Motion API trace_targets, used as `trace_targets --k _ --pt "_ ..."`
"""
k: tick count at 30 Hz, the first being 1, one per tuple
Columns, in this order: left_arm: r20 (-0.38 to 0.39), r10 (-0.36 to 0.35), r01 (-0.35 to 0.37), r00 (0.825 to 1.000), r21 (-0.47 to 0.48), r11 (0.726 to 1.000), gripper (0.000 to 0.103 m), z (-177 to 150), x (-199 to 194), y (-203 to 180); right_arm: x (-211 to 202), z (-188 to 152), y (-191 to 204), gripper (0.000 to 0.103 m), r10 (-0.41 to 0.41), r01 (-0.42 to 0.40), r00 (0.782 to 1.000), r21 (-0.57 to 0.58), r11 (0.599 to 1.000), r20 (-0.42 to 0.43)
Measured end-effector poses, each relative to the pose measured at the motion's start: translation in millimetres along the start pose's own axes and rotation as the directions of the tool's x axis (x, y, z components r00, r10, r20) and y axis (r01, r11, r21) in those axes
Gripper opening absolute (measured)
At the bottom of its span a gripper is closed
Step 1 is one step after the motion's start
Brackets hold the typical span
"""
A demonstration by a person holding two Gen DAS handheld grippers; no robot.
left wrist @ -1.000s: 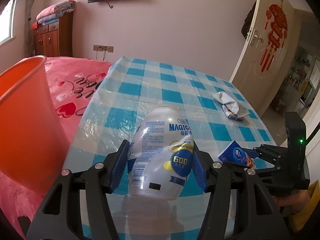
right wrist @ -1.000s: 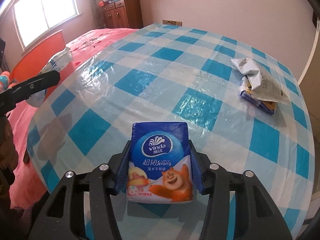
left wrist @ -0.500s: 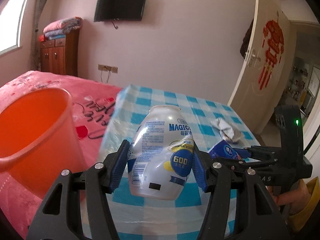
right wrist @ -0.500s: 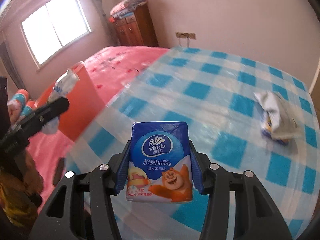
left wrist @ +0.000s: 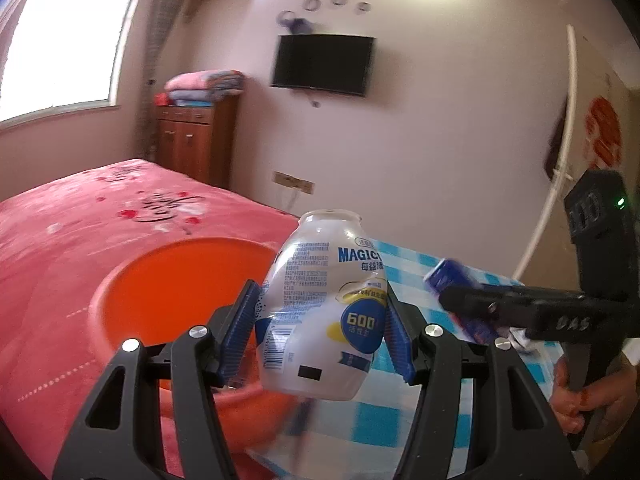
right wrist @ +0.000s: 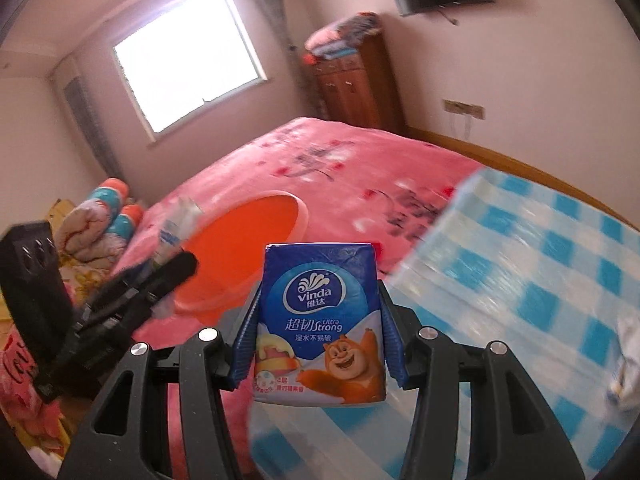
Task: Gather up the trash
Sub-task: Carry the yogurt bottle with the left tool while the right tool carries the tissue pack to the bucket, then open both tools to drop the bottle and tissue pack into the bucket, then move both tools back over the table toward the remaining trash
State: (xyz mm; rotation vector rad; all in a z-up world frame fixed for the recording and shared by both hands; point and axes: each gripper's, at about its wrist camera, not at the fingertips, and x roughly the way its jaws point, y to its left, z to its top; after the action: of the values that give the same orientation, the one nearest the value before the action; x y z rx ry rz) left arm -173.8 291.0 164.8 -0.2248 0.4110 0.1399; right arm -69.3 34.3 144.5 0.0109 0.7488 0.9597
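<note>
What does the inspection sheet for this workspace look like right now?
Surface: checked tablecloth over a table beside a pink bed.
Job's things: plastic bottle and tissue pack, both lifted; orange bin on the bed; crumpled wrapper left on the cloth.
Clutter: rolled bedding at the bed's far end.
Grippers: left gripper jaws clamp the bottle; right gripper jaws clamp the pack.
Cables: cord hanging from wall socket.
Surroundings: window, wall television, wooden cabinet.

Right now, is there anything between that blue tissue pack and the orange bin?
Nothing solid. In the right wrist view the tissue pack, held in the right gripper, has only pink bedspread showing between it and the orange bin.
</note>
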Motion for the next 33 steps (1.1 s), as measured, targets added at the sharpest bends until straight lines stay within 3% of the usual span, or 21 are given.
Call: trace_targets --k 11,13,15,17,23,33 --pt "-0.054 0.155 -0.159 0.986 -0.085 0.984 0.062 -0.2 29.3 62.7 72.7 48.1 49.0 0.055 0.126 -0.125 0.992 -0.045 0.991 0.01" --pt "-0.073 0.181 -0.188 0.981 -0.097 0.977 0.07 -3.1 31.6 70.7 85.6 48.8 50.2 0.06 0.136 -0.136 0.991 -0.034 0.99 0.001" --pt "-0.082 0.208 -0.215 0.975 -0.1 0.971 0.077 -5.5 33.4 75.3 93.2 47.3 46.1 0.078 0.136 -0.136 0.991 0.0 0.991 0.002" --pt "-0.083 0.228 -0.235 0.97 -0.097 0.967 0.086 -5.4 35.3 77.4 93.8 43.8 40.6 0.087 0.138 -0.139 0.99 0.026 0.99 0.008" --pt "-0.071 0.256 -0.262 0.964 -0.1 0.96 0.092 -6.9 30.8 79.6 76.7 24.4 12.6 0.093 0.021 -0.024 0.998 0.055 0.998 0.056" --pt "-0.03 0.184 -0.186 0.982 -0.075 0.98 0.096 -5.6 16.6 49.2 41.0 -7.4 -48.0 0.093 -0.124 0.108 0.989 0.18 0.978 0.079"
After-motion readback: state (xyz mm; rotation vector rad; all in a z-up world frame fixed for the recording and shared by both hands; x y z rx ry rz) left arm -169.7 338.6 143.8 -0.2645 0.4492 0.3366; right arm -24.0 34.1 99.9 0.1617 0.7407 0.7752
